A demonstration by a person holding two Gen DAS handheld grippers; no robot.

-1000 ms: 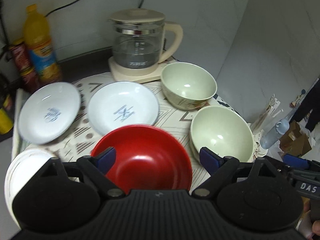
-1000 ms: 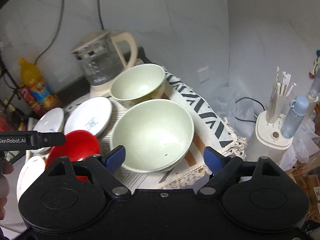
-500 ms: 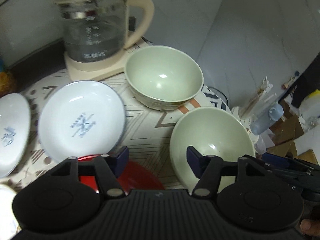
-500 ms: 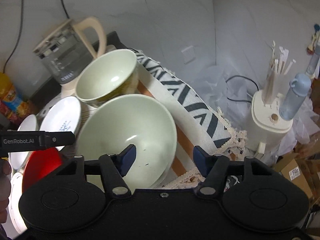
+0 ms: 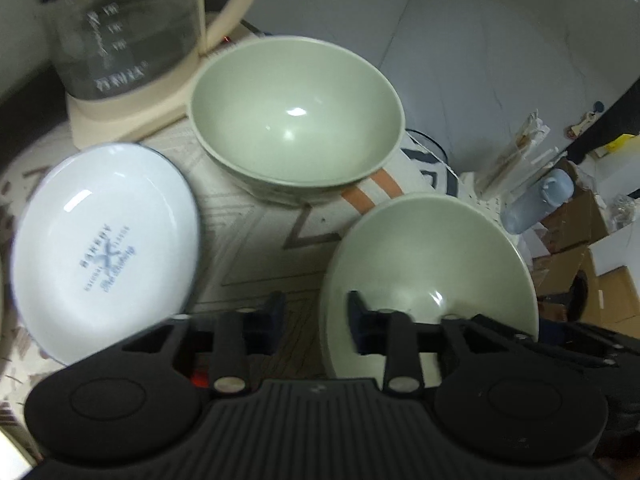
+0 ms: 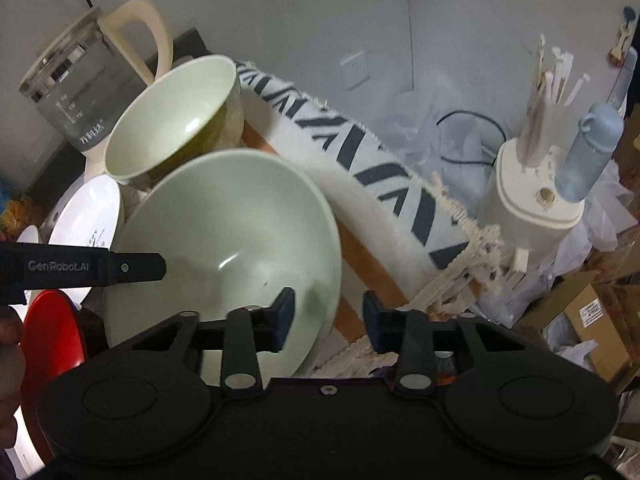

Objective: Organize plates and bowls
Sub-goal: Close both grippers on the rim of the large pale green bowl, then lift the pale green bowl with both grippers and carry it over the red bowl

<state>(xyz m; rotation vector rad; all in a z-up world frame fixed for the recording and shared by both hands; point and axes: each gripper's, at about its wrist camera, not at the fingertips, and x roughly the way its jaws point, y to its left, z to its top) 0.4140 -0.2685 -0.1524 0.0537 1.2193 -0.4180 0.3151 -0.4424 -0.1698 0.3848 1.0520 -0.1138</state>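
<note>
A large pale green bowl (image 5: 432, 256) (image 6: 224, 232) sits near the table's right edge. My left gripper (image 5: 316, 314) straddles its left rim, one finger outside and one inside. Its jaws are closing, with a gap still showing beside the rim. My right gripper (image 6: 328, 314) straddles the bowl's right rim the same way, also closing and not pressing. A second green bowl (image 5: 296, 112) (image 6: 172, 120) stands behind it. A white plate (image 5: 104, 248) (image 6: 86, 216) lies to the left. A red bowl (image 6: 52, 340) is at the near left.
A glass kettle (image 5: 120, 32) (image 6: 80, 92) stands at the back. The patterned cloth's fringed edge (image 6: 452, 280) hangs at the right. Beyond it are a chopstick holder (image 6: 532, 200), a blue bottle (image 6: 592, 148) and cardboard boxes (image 6: 588, 320). A hand (image 6: 8, 344) shows at the left edge.
Both grippers came down onto the near green bowl and their jaws narrowed from wide. The left one shifted right, from over the red bowl to the green bowl's left rim.
</note>
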